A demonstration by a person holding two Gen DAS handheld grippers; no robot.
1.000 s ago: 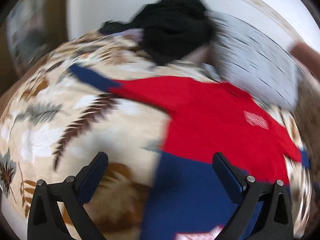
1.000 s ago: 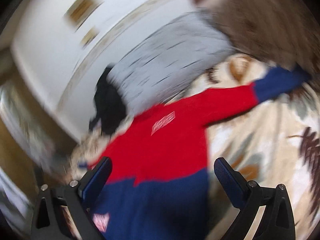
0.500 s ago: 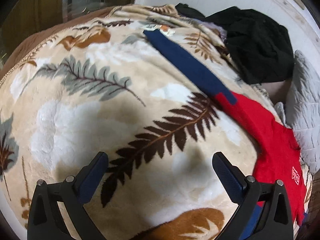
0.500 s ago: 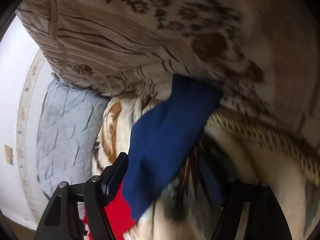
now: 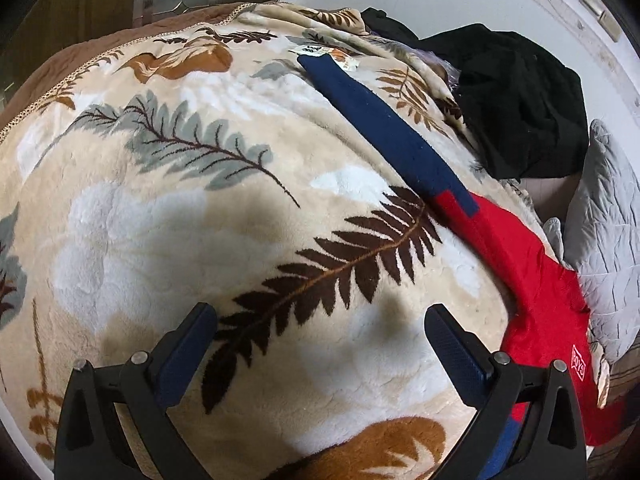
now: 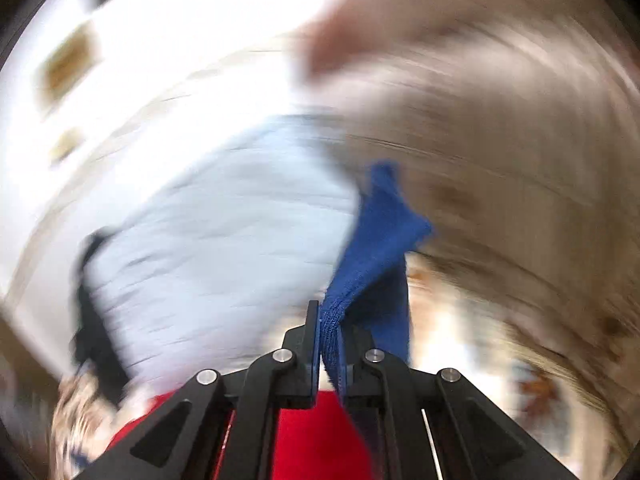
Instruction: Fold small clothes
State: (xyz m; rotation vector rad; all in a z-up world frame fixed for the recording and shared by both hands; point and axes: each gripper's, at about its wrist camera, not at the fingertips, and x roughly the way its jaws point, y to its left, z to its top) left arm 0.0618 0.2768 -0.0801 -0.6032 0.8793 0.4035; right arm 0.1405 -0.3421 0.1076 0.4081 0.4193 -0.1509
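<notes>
The right hand-held gripper [image 6: 329, 340] has its jaws pressed together on the blue sleeve end [image 6: 376, 248] of the sweater; they have just been closing, and the knitted cloth sits pinched between the two pads. From the pinch the blue cloth rises in a loose peak above the fingers. Under the gripper a red part of the same sweater [image 6: 312, 432] is visible. The rest of this view is blurred; only a pale grey quilted cushion [image 6: 224, 232] at the left and a brown patterned cover at the right can be made out.

The left hand-held gripper [image 5: 320, 354] has its jaws wide apart, with nothing between them. It points down at the leaf-patterned blanket [image 5: 200, 220] that covers the bed, over a dark brown fern leaf.

In the left wrist view, the sweater [image 5: 532, 288] lies on the blanket toward the right edge of the bed. Its red body reaches the lower right corner of the view, where it passes behind the right finger [image 5: 460, 356]. One sleeve [image 5: 384, 120] lies flat and straight, red near the body and then dark blue, and runs toward the far edge of the bed. A heap of black clothes [image 5: 516, 100] lies at the far right corner, beside the wall, with the grey quilted cushion [image 5: 604, 248] next to it.
</notes>
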